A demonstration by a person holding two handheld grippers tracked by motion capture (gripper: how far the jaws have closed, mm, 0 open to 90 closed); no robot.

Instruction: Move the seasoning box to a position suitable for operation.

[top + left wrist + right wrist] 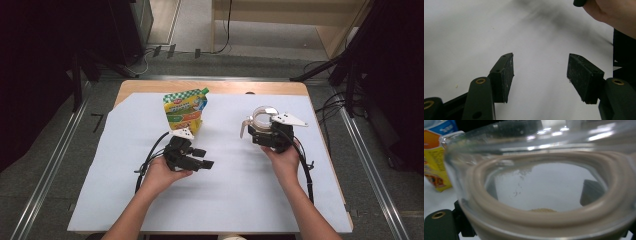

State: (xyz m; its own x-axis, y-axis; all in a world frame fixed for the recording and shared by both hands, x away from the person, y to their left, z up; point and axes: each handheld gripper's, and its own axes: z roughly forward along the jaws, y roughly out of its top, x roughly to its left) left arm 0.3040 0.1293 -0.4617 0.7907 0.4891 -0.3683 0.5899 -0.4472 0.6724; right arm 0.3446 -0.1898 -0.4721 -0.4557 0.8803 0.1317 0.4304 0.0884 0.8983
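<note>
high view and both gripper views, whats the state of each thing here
left gripper: jaws open, nothing between them, low over the white sheet
right gripper: holds the clear container
clear container: in the right gripper, beige ring at its rim, a little tan material at the bottom
snack pouch: upright on the sheet, untouched

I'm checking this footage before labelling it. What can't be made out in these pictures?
- Print on the yellow-green snack pouch: too small in high view, edge-cut in right gripper view.
- Right gripper jaws: hidden by the clear glass jar with beige seal.
- The jar's contents: blurred.
</note>
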